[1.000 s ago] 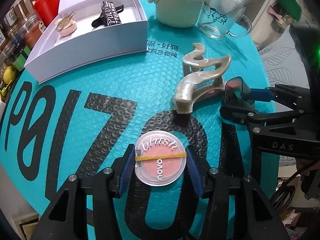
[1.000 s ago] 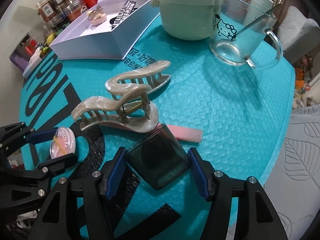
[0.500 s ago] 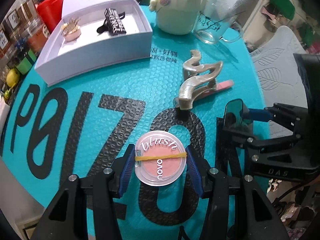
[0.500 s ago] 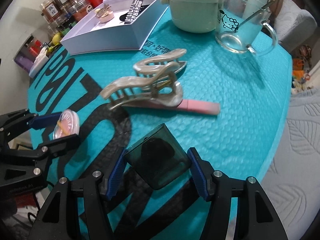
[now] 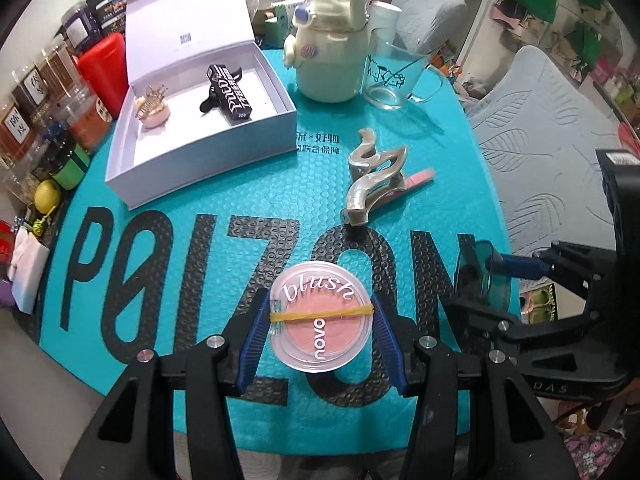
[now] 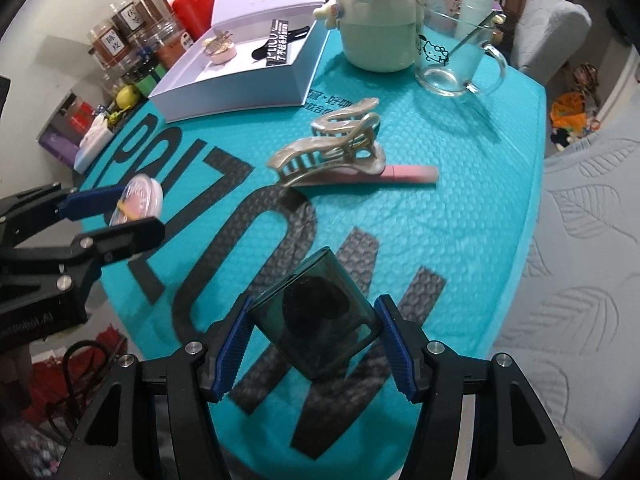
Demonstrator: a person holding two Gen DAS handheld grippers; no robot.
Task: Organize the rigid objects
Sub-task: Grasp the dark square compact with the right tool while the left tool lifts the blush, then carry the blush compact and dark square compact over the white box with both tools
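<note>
Left wrist view: the left gripper (image 5: pixel 322 326) is clamped on a round blush compact (image 5: pixel 320 318), its blue pads pressing the rim at both sides and a yellow rubber band across the lid. The compact hangs clear above the teal mat (image 5: pixel 224 196), well on the near side of the white box (image 5: pixel 200 128), which stands open with a black tube (image 5: pixel 231 94) and a small pink piece (image 5: pixel 154 110) already inside. My reading is that this is the carry step: the pick-up is done and the compact is bound for the box. The next move calls for travel up and away toward the box, clearing its near wall, then lowering into bare floor between the two items before the jaws release. The pearly hair claw (image 5: pixel 370 178), lying over a pink stick (image 5: pixel 420 178), sits to the right of the box and waits its turn.

Right wrist view: the right gripper (image 6: pixel 314 334) holds a smoky translucent square case (image 6: pixel 316 320) by its sides, jaws about half spread around it, also lifted off the mat and well short of the box (image 6: pixel 240 80). This view shows the case's shape and dark contents; from the left wrist it is only an edge-on sliver. It also shows a spoon in the glass mug (image 6: pixel 456 60), which stands right of the box. Conversely, the compact's label is readable only from the left wrist.
</note>
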